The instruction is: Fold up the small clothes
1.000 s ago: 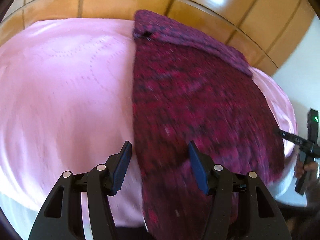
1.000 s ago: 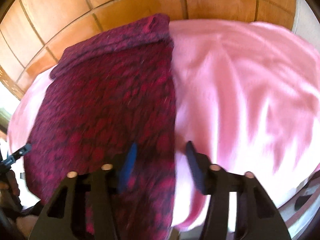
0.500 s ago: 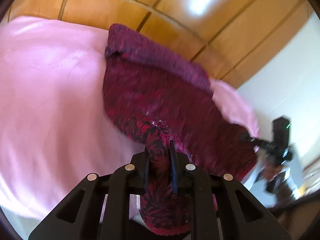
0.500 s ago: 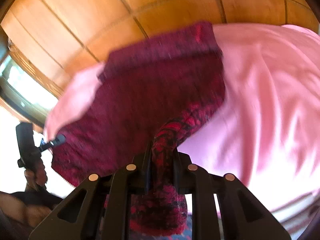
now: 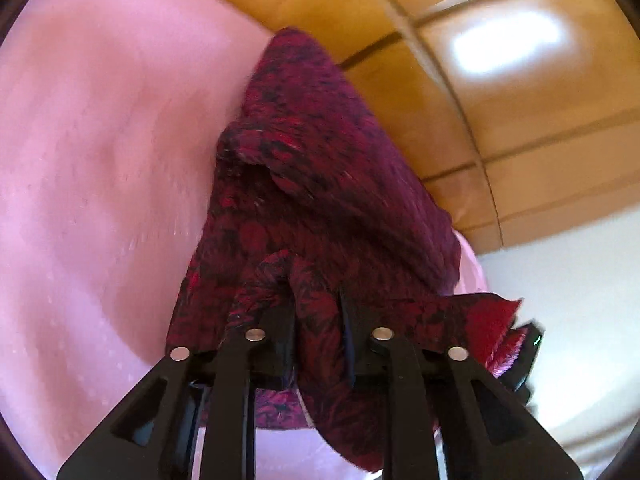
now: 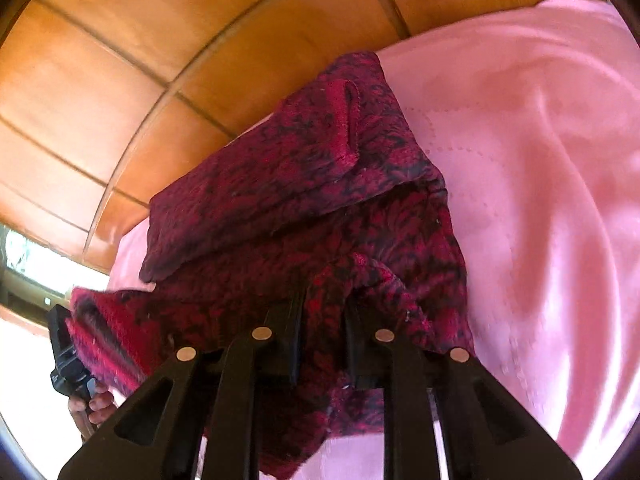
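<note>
A dark red and black patterned knit garment [image 5: 320, 184] lies on a pink bedspread [image 5: 100, 160]. My left gripper [image 5: 318, 312] is shut on its near corner and holds it lifted toward the far edge. In the right wrist view my right gripper [image 6: 324, 312] is shut on the other near corner of the garment [image 6: 312, 184], also lifted. The near half hangs from both grippers over the far half. The far edge is turned over in a band. The other gripper [image 6: 64, 348] shows at lower left, partly under cloth.
The pink bedspread [image 6: 540, 160] spreads wide to the right in the right wrist view and to the left in the left wrist view. A wooden panelled headboard [image 6: 120, 60] runs behind the garment. A white wall [image 5: 568, 280] is at the right in the left wrist view.
Both grippers were open over the flat garment, then shut on its near corners. They have since lifted the near edge and carried it forward toward the headboard.
</note>
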`<move>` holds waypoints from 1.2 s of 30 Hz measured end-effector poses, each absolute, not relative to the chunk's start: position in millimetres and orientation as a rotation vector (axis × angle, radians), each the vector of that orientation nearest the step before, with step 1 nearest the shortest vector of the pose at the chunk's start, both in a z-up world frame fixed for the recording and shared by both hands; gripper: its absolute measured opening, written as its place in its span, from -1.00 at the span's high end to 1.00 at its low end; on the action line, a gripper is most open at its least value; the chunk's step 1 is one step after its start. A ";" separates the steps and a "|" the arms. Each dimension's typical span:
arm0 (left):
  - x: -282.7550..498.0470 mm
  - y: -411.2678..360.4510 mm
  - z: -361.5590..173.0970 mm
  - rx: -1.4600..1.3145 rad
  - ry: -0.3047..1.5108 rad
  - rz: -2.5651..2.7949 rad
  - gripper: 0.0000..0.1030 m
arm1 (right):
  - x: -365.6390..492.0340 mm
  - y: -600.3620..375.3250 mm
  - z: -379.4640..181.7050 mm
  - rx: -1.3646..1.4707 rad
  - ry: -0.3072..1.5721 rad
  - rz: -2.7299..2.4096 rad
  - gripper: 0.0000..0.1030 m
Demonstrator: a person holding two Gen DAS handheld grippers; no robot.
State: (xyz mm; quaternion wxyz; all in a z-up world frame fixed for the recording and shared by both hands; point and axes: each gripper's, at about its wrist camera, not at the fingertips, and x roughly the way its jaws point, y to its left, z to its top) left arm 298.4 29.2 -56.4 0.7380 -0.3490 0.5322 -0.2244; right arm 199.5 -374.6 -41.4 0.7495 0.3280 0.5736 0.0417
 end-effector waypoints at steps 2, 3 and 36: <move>304.6 36.6 -54.1 -0.826 1.153 -0.498 0.47 | 203.2 -384.5 -41.6 0.781 1.243 0.110 0.41; 304.0 39.2 -51.9 -0.827 1.143 -0.498 0.45 | 202.1 -389.4 -38.5 0.810 1.220 0.124 0.35; 190.0 47.2 -53.6 -0.459 1.000 -0.540 0.62 | 109.0 -373.1 14.2 0.392 1.142 0.125 0.78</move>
